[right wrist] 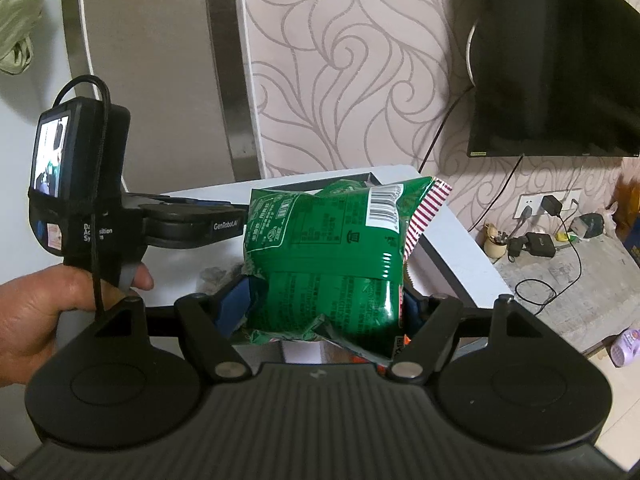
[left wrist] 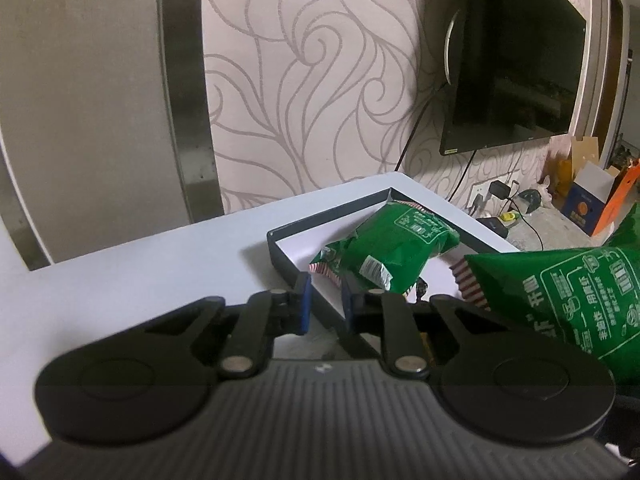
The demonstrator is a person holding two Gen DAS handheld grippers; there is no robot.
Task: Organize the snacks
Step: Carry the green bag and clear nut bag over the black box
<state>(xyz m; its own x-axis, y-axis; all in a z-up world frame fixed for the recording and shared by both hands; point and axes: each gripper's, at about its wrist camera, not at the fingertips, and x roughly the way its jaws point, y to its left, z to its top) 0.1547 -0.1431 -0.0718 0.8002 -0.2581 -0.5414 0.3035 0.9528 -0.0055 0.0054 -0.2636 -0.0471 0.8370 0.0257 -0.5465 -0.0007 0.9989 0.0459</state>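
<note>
Held snack bag hangs just short of the box ahead.
Right gripper (right wrist: 326, 304) pinches a green bag (right wrist: 328, 256), long axis pointing away; left gripper (left wrist: 325, 300) closed, empty, nearer the box (left wrist: 320, 222) holding another bag (left wrist: 394, 248).

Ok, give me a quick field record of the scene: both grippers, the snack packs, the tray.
left gripper: shut, nothing between the fingers, at the tray's near edge
right gripper: closed on a green snack pack, held above the table
tray: dark-rimmed, white inside, on the white table
pack in tray: one green pack lying inside
left hand: seen gripping the left gripper's handle
</note>
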